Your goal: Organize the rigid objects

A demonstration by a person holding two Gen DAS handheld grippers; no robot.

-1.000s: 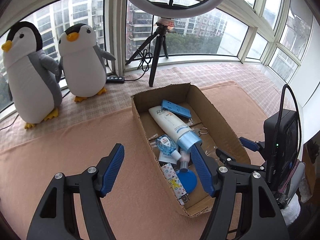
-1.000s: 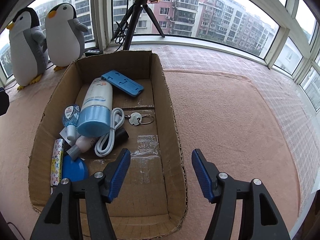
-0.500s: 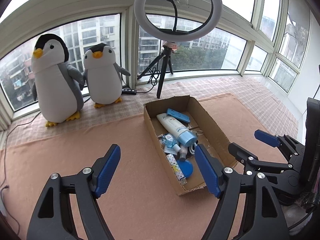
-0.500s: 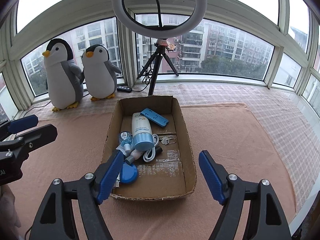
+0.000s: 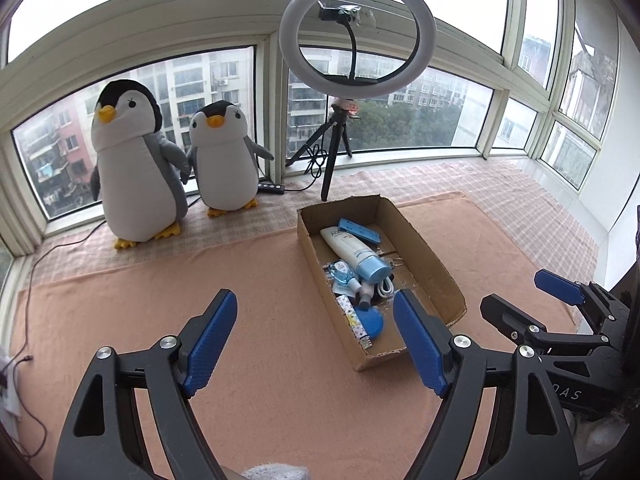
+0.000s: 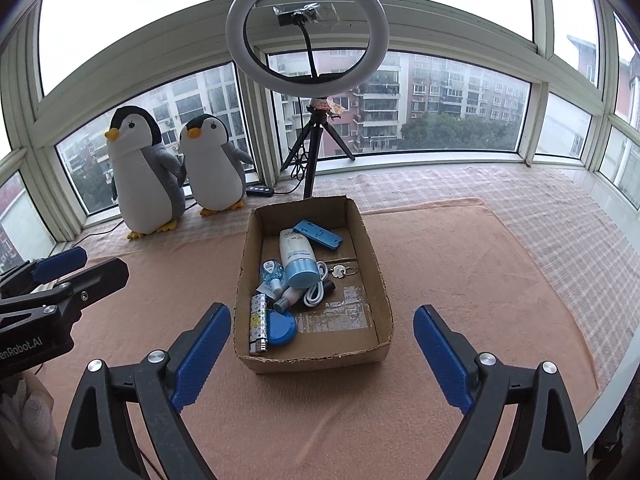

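- While both grippers are hanging above the peach cloth (image 6: 460, 264), the box (image 6: 372, 252) is sitting at the centre of the right wrist view and right of centre in the left wrist view.
- The left gripper (image 5: 316, 340) is showing its jaws spread wide across the lower frame, gripping nothing.
- The right gripper (image 6: 322, 354) is likewise gaping wide at the bottom of its frame, with nothing between its blue pads (image 6: 438, 358); the box's near end is lying between and beyond them.
- Inside the box, a white bottle (image 6: 298, 256) with a blue cap is lying lengthwise, a blue holder (image 6: 318, 234) resting at the far end beside it.
- A white cable (image 6: 314, 294), a key ring (image 6: 342, 271), a small clear bottle (image 6: 271, 272), a blue disc (image 6: 280, 328) and a patterned stick (image 6: 258, 318) are crowding the box's left half.
- Two penguins (image 6: 176, 172) are standing at the upper left by the window, and a ring light (image 6: 307, 28) is rising on a tripod behind the box.
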